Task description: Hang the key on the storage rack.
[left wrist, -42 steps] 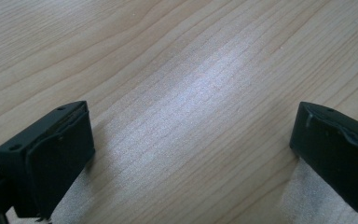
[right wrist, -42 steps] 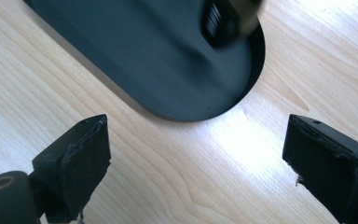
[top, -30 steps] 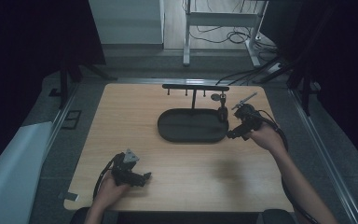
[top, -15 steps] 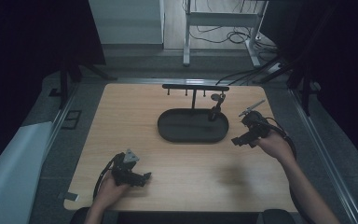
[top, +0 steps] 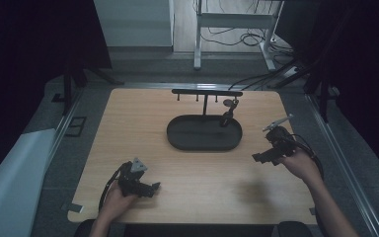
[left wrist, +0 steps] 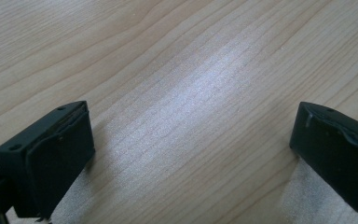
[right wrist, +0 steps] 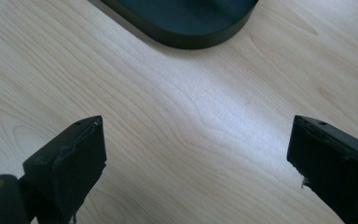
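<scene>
the dark oval tray [top: 177, 140] sits a little beyond the middle of the wooden table [top: 128, 113], with a black rack [top: 207, 92] rising from its far edge and a small object [top: 227, 112] hanging from the rack's right end down to the tray's right part; what that object is cannot be told. the tray's rounded edge [right wrist: 182, 39] also shows at the top of the right gripper view, well apart from the jaws. the right gripper [top: 258, 157] hovers just off the tray's right end, near the table's right edge, held in the person's right hand [top: 301, 165]; its jaws stand wide apart, have just been opening a little further, and only bare wood lies between them. the left gripper [top: 154, 188] rests near the table's front edge, left of centre, in the left hand [top: 116, 200], well apart from the tray; its jaws are spread wide too, with nothing between them but bare tabletop [left wrist: 191, 116].
</scene>
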A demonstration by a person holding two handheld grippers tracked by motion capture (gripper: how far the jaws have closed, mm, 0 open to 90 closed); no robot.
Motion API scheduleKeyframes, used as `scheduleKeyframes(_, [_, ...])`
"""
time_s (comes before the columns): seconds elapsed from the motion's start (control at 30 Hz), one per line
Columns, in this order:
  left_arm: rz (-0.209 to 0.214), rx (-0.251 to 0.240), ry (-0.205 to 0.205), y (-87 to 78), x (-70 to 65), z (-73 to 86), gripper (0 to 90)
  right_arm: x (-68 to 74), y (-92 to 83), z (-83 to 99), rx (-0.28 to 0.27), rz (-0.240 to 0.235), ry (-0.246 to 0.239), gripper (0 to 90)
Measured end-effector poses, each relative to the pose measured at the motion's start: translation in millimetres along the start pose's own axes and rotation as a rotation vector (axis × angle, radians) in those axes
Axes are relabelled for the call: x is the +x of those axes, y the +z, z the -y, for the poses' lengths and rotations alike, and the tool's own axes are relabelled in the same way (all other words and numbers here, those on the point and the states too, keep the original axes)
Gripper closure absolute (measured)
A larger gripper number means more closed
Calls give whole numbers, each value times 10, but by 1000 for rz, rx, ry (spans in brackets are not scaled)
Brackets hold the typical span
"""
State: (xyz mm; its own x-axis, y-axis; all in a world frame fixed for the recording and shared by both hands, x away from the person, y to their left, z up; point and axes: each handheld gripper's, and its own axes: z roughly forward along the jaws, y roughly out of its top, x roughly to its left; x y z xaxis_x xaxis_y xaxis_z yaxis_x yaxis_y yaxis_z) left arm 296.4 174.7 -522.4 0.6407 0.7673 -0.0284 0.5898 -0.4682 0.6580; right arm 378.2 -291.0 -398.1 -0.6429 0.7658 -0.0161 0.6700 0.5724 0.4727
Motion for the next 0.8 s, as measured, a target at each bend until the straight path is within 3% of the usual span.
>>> scheduleKeyframes(0.43, [-1, -2, -5, 2, -5, 1, 0, -3, 191, 417, -46, 7, 47, 22])
scheduleKeyframes(0.6, [-1, -4, -6, 3, -6, 1, 0, 57, 323, 578, -94, 12, 64, 22])
scheduleKeyframes(0.8, [-2, -3, -4, 3, -5, 2, 0, 105, 507, 735, -113, 15, 87, 22])
